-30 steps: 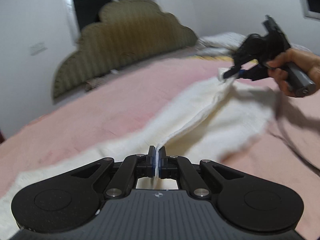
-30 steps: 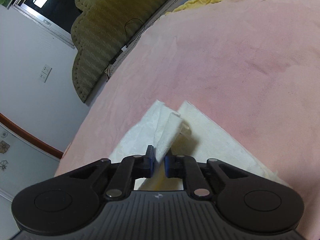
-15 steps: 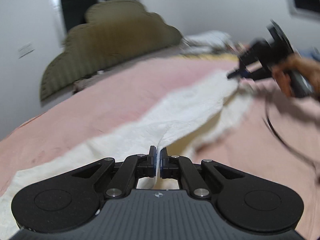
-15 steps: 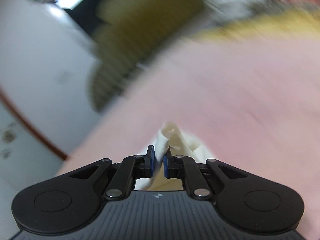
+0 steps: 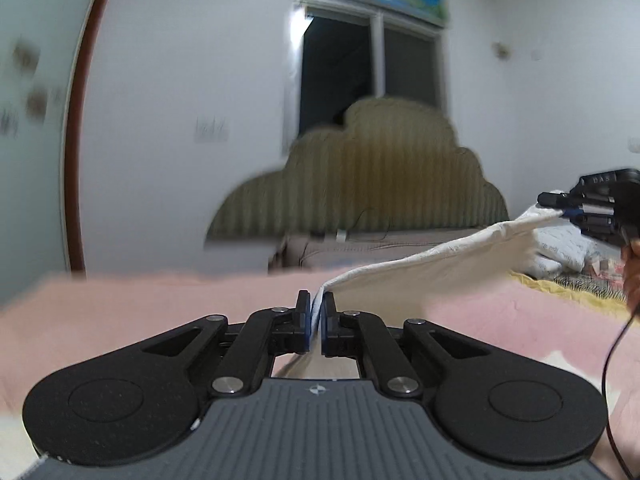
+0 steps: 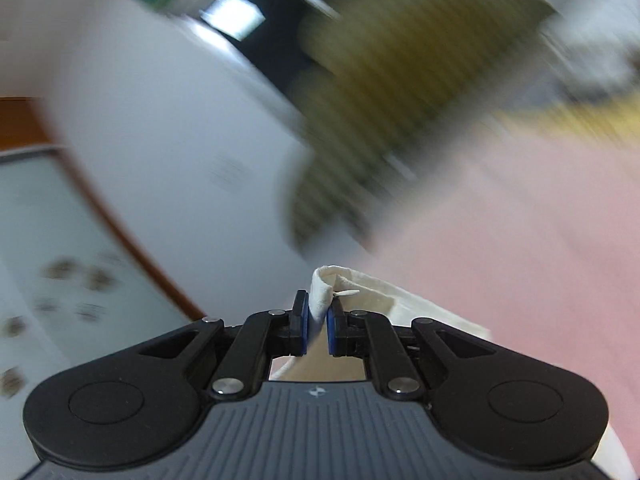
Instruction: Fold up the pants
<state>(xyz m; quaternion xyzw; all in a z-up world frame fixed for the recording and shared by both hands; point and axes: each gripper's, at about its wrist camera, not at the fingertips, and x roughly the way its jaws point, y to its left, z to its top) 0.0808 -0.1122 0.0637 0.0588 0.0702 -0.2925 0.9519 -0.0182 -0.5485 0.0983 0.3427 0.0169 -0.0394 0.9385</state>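
The cream-white pants (image 5: 440, 268) hang stretched in the air between my two grippers, above the pink bedspread (image 5: 140, 312). My left gripper (image 5: 316, 320) is shut on one end of the cloth edge. My right gripper (image 5: 564, 212) shows at the far right of the left wrist view, shut on the other end and held higher. In the right wrist view my right gripper (image 6: 318, 324) pinches a bunched fold of the pants (image 6: 380, 296), which trail off down to the right. That view is heavily blurred.
An olive padded headboard (image 5: 372, 184) stands behind the bed, below a dark window (image 5: 360, 76). White pillows (image 5: 560, 248) and a yellow blanket (image 5: 560, 284) lie at the right. A black cable (image 5: 612, 360) hangs from the right gripper.
Both grippers have lifted the pants off the bed. The cloth that lay along the bedspread now hangs taut in the air. Both cameras have tilted up toward the wall.
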